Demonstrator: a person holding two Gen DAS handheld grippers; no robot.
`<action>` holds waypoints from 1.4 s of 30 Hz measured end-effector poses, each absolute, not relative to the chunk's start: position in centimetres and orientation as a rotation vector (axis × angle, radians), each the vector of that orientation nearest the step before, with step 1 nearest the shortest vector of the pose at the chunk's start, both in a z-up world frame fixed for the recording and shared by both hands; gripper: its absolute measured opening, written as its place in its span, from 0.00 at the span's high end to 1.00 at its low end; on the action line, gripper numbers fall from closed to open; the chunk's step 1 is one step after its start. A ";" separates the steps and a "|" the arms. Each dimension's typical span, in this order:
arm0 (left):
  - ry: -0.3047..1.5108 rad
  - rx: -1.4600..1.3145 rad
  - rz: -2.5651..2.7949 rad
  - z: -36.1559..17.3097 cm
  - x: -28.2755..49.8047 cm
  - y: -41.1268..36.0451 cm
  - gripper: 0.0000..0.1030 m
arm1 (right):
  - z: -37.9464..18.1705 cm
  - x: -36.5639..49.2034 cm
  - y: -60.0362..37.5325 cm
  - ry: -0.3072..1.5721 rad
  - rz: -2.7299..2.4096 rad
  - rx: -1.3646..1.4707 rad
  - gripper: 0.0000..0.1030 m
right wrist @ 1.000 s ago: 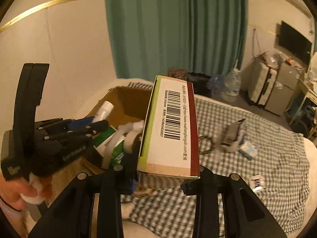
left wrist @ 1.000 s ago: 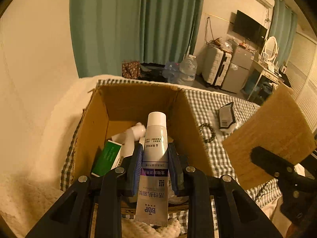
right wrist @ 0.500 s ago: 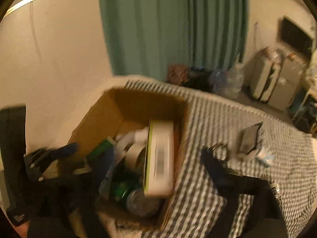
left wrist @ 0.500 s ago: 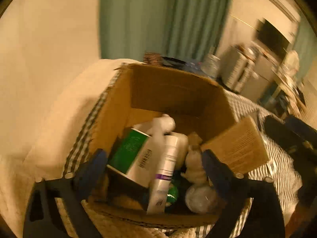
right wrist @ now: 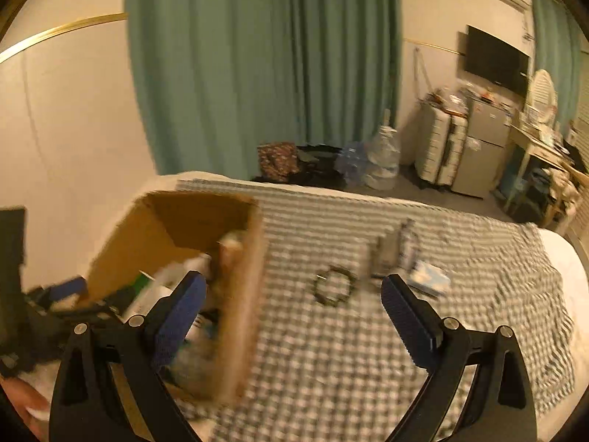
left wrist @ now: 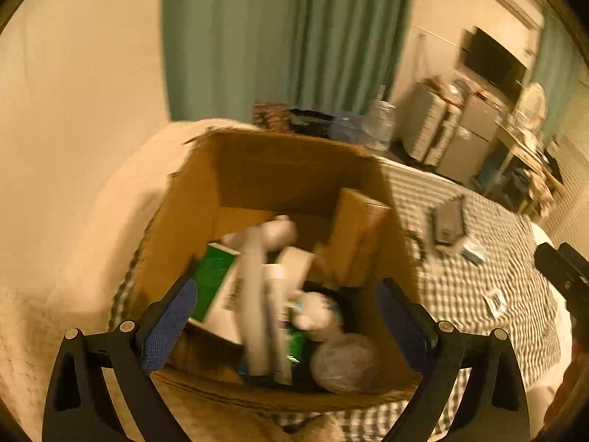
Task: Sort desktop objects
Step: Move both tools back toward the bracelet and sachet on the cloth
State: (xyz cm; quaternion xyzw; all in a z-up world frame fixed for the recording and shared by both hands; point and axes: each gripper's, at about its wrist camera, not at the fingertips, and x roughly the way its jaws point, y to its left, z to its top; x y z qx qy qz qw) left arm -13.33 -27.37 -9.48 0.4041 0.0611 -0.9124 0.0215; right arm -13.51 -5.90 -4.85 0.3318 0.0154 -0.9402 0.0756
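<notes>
- Both our left gripper (left wrist: 287, 316) and right gripper (right wrist: 291, 305) have just sprung wide apart, nothing between the pads.
- The white tube (left wrist: 257, 294) lies in the open brown cardboard box (left wrist: 176, 228).
- Next, we judge, comes the dark bead bracelet (right wrist: 333, 289) on the green checked cloth (right wrist: 460, 331): approach low, straddle it.
- Open cloth lies right; mind the box wall at left.

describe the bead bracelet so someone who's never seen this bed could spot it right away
Start at the open cardboard box on the checked cloth. Just right of its wall lies the bead bracelet, flat on the cloth. It is the only dark ring there; the other loose items nearby are flat packets.
</notes>
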 end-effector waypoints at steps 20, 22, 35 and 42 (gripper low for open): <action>-0.043 1.424 -2.963 -13.5 -12.3 -7.7 0.00 | -8.8 -9.3 15.4 -0.230 -2.982 1.101 0.06; -0.012 1.419 -2.951 -14.8 -13.1 -7.1 0.00 | -10.4 -9.7 16.1 -0.219 -2.963 1.129 0.06; 0.110 1.380 -2.885 -22.3 -21.3 -6.6 0.00 | -20.5 -16.0 17.5 -0.119 -2.866 1.308 0.06; 0.072 1.368 -2.855 -26.0 -25.0 -7.0 0.00 | -23.7 -19.8 18.9 -0.109 -2.823 1.361 0.06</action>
